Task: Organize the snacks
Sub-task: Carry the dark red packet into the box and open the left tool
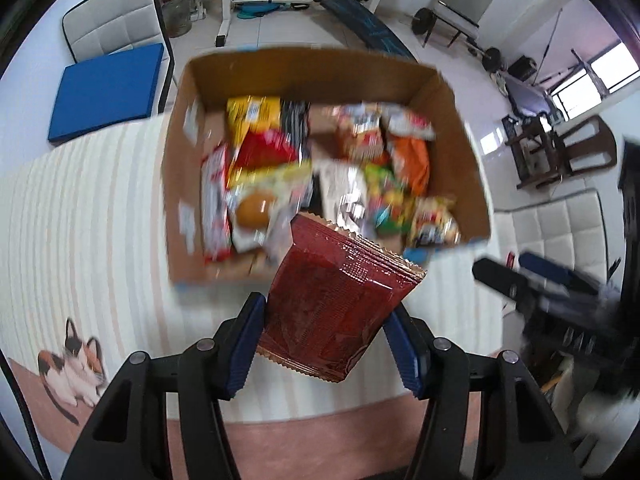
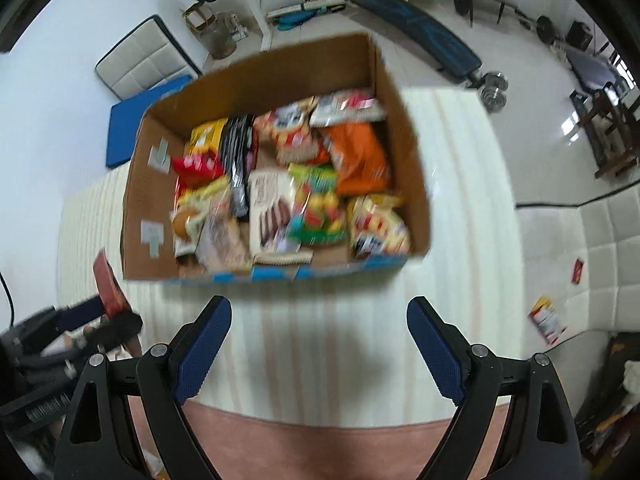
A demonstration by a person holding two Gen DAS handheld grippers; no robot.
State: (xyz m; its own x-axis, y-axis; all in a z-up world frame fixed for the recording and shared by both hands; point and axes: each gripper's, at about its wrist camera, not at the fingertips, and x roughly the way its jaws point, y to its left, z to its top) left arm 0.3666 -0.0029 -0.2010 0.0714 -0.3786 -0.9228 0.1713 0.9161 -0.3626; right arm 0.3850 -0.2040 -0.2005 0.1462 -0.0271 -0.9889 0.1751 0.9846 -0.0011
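A cardboard box stands on the striped table, filled with several snack packets; it also shows in the right wrist view. My left gripper is shut on a dark red snack packet and holds it just in front of the box's near wall. In the right wrist view the left gripper and the dark red packet appear at the far left. My right gripper is open and empty, above the table in front of the box. It shows blurred in the left wrist view.
The table has a striped cream cloth with a pink border and a cat picture. White chairs, a blue cushion and gym equipment stand around. Two small packets lie on a white seat at the right.
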